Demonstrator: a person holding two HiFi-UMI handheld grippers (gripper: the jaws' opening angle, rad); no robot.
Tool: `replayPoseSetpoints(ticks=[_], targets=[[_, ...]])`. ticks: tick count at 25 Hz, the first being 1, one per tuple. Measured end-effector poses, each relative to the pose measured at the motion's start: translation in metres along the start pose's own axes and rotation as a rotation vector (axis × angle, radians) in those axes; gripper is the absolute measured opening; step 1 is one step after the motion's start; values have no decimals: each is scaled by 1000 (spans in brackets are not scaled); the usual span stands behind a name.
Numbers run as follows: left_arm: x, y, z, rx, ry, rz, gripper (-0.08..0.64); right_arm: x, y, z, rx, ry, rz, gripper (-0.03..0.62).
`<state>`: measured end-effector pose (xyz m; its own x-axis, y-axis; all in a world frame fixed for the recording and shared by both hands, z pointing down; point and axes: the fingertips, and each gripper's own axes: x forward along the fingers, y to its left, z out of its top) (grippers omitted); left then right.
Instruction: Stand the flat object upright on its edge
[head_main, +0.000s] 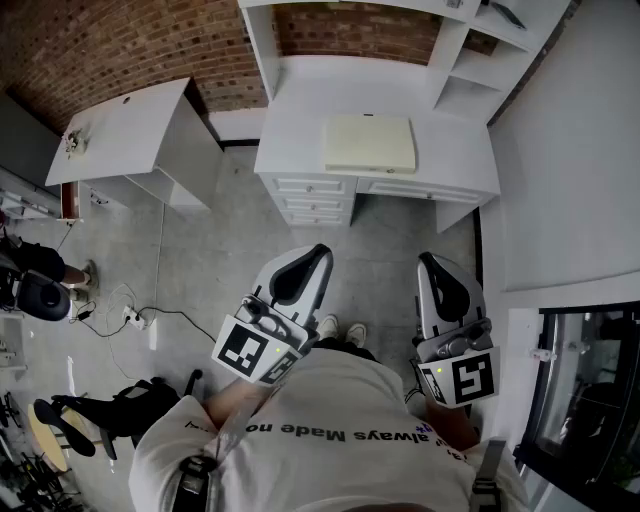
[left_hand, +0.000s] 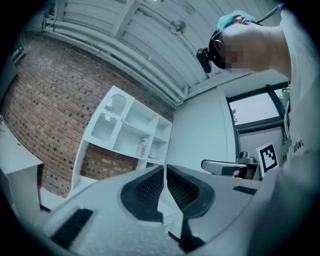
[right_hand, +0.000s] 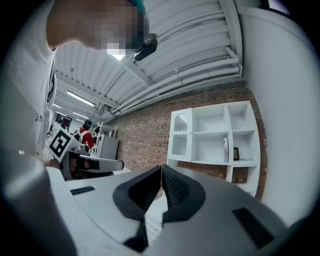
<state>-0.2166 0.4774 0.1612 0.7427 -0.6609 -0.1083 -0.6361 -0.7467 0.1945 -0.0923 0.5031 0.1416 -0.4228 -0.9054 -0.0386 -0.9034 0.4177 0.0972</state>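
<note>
A flat pale cream board (head_main: 369, 144) lies face down on the white desk (head_main: 300, 120) ahead of me in the head view. Both grippers are held close to my chest, well short of the desk. My left gripper (head_main: 318, 252) is shut with nothing between its jaws. My right gripper (head_main: 426, 262) is also shut and empty. In the left gripper view the left gripper (left_hand: 165, 168) points up toward the white shelf unit (left_hand: 127, 132). The right gripper (right_hand: 161, 170) faces the same shelf unit (right_hand: 215, 135) in its own view. The board does not show in either gripper view.
The desk has drawers (head_main: 312, 197) below its top and a shelf unit (head_main: 470, 60) on its right side. A second white table (head_main: 125, 135) stands at the left. Cables and a power strip (head_main: 135, 318) lie on the floor. A dark glass cabinet (head_main: 585, 390) is at the right.
</note>
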Motion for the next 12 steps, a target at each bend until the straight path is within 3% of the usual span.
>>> replayPoseSetpoints(ticks=[12], targets=[[-4, 29, 0, -25, -2, -19, 15, 28, 15, -3, -9, 1, -36, 20]])
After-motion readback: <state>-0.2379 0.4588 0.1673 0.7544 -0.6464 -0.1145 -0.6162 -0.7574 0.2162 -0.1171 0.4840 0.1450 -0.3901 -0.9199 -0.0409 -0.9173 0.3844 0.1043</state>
